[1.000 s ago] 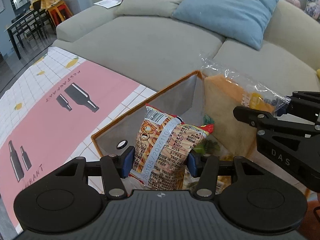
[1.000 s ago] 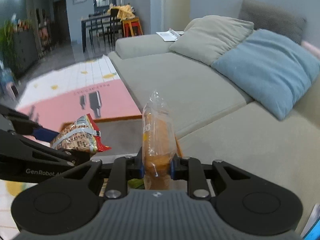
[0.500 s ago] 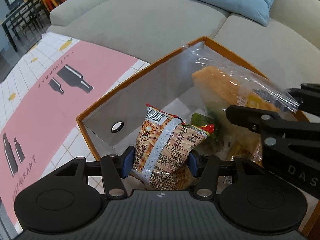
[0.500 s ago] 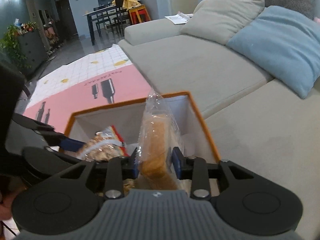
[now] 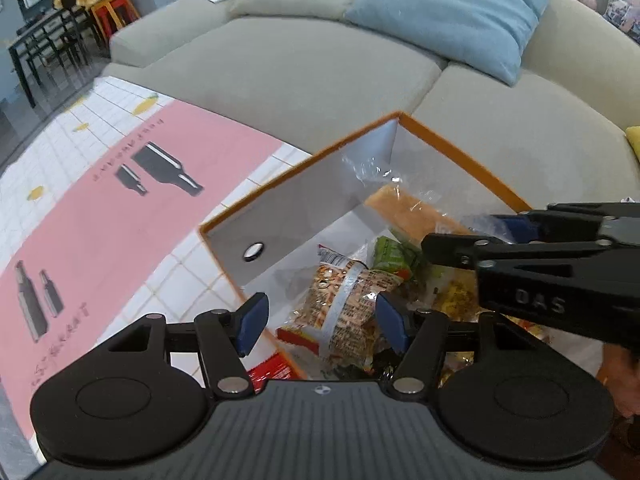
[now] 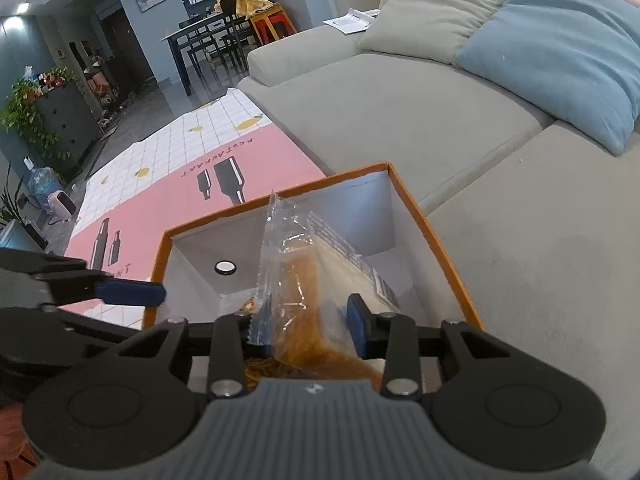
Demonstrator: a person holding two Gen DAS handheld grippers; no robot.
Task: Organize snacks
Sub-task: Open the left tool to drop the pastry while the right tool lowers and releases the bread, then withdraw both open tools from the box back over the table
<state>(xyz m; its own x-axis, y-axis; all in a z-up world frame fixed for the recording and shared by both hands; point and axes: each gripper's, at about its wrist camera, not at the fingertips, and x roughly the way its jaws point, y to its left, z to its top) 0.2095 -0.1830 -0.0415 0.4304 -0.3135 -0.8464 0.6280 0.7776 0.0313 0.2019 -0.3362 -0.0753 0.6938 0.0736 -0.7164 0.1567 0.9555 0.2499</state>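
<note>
An orange-rimmed storage box with grey inner walls stands on the table by the sofa; it also shows in the right wrist view. My left gripper is open above the box's near edge. The cracker snack bag lies loose in the box below it, on other snacks. My right gripper is open with the clear bag of bread standing between its fingers inside the box. The bread bag also shows in the left wrist view.
A pink and white tablecloth covers the table left of the box. A grey sofa with a blue cushion lies right behind. A green snack pack lies in the box. A dining table with chairs stands far off.
Both grippers have opened. The cracker bag dropped from my left gripper into the box. The bread bag has gone deeper into the box and my right fingers have spread off it.
</note>
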